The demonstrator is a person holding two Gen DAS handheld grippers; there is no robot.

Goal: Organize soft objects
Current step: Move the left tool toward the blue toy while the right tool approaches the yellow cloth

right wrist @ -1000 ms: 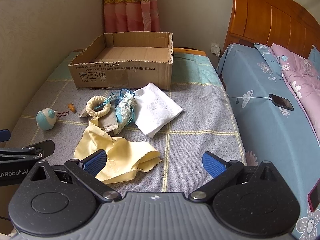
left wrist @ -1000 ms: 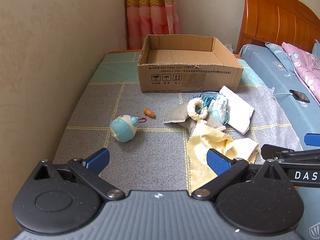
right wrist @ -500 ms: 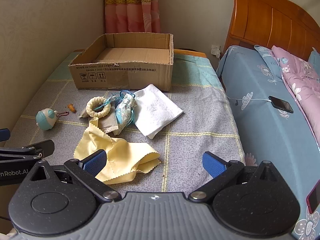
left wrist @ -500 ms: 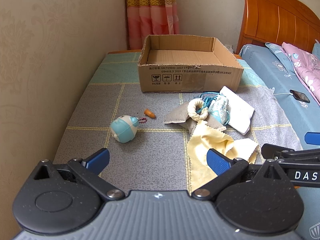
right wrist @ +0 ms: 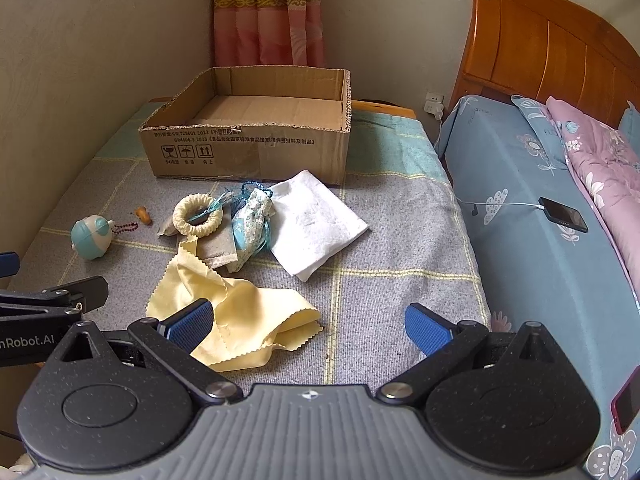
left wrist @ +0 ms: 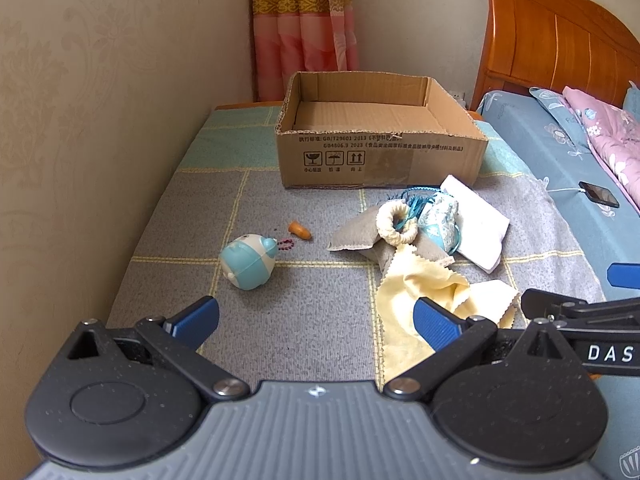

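Two hand-held grippers hover low over a grey checked mat, both facing an empty cardboard box (right wrist: 248,140) at the far end. The right gripper (right wrist: 308,322) has its blue pads spread wide and holds nothing. The left gripper (left wrist: 316,318) is likewise wide apart and empty.

The soft things lie in a loose heap between the grippers and the box. Nearest is a crumpled yellow cloth (right wrist: 236,312); it sits just ahead of the right gripper, slightly toward its left finger, whose pad overlaps the cloth's near edge in the picture. Whether that pad actually touches the cloth is unclear from this angle. The cloth's long axis runs diagonally, from the near right up toward the far left.

From the left gripper, the same cloth lies off to the right, past its right finger, so the right gripper looks the better placed to take it.

Beyond the cloth lie a grey felt piece (right wrist: 218,246), a cream woven ring (right wrist: 198,214), a blue patterned pouch (right wrist: 252,224) and a white folded cloth (right wrist: 316,224). A small blue round toy (left wrist: 248,262) sits apart, ahead of the left gripper.
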